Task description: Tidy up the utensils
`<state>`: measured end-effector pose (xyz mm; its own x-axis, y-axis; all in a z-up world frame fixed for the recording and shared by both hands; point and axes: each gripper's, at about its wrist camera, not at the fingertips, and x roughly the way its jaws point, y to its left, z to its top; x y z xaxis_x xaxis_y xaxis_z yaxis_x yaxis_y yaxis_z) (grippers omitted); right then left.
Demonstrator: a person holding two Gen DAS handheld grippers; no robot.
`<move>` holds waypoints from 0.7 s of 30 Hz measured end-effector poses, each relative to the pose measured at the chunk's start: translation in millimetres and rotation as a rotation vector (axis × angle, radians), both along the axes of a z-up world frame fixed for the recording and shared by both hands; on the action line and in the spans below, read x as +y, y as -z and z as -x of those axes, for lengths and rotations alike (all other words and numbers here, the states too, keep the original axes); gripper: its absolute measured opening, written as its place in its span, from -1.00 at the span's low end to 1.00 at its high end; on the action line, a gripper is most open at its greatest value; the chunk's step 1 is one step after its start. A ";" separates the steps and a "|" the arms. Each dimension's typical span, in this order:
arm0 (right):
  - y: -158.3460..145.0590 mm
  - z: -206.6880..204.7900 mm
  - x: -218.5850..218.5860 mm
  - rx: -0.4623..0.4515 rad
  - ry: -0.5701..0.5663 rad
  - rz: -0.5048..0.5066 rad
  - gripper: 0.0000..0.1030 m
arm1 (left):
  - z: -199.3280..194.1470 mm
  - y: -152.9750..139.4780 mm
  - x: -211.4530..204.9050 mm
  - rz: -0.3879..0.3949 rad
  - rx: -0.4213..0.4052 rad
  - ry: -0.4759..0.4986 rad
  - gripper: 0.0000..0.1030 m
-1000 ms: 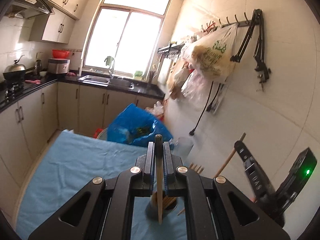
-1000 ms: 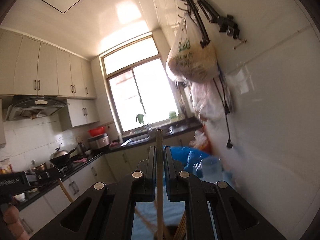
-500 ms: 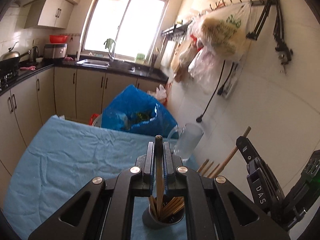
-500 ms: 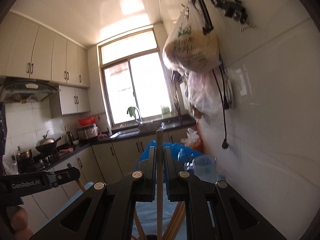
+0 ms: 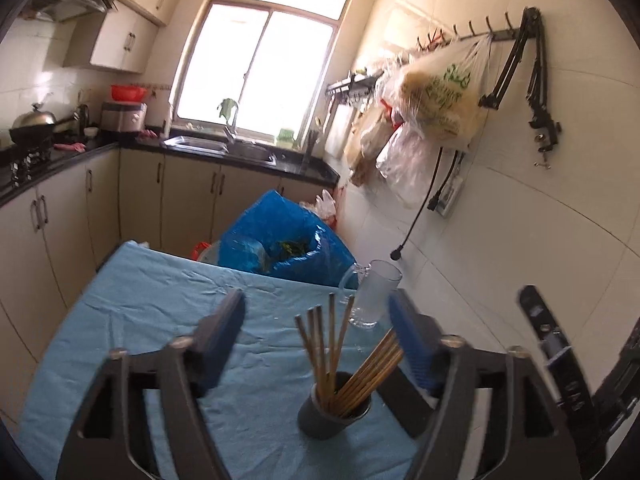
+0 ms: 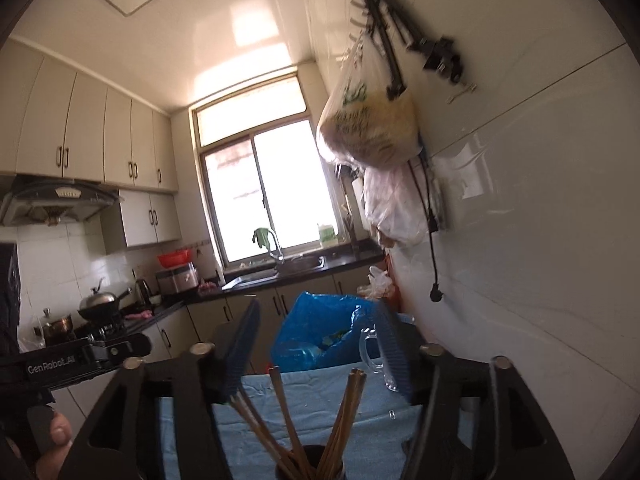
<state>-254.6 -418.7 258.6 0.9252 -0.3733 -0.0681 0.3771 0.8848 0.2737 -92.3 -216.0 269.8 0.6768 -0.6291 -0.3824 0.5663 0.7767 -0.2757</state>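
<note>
We have the blue-clothed surface [image 5: 120, 320], and on it the dark cup [image 5: 334, 412] of chopsticks [image 5: 348, 364], a glass mug [image 5: 374, 294] just behind. Over that cup our left gripper [image 5: 320, 340] and right gripper [image 6: 320, 354] stand with jaws opening, nothing gripped.

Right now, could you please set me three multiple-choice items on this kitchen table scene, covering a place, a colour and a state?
1. Where do the chopsticks stand?
A. In the dark cup
B. In the glass mug
C. Flat on the cloth

2. What colour is the tablecloth?
A. White
B. Light blue
C. Red

3. How is the left gripper?
A. Clamped on a chopstick
C. Gripping the mug
B. Opening, holding nothing

Answers: 1 A, their lower ends sit inside the cup. 2 B, pale blue fabric covers the table. 3 B, its pads touch nothing.
</note>
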 end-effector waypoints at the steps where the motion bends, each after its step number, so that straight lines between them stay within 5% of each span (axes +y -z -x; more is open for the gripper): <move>1: -0.6 11.2 4.3 -0.003 0.022 0.003 0.51 | 6.6 1.3 6.9 -0.011 -0.018 -0.011 0.52; 4: 5.6 34.9 18.1 0.030 0.058 0.008 0.83 | 29.6 14.5 29.7 -0.062 -0.059 -0.037 0.71; 8: 27.3 56.1 41.3 0.122 0.083 0.034 1.00 | 59.8 43.6 55.0 -0.153 -0.108 -0.087 0.88; 17: 92.4 60.8 81.7 0.413 0.251 0.074 1.00 | 74.6 117.2 71.8 -0.389 -0.041 -0.169 0.99; 21: 105.2 55.9 77.7 0.474 0.265 0.049 1.00 | 69.8 126.0 77.3 -0.394 0.011 -0.173 0.99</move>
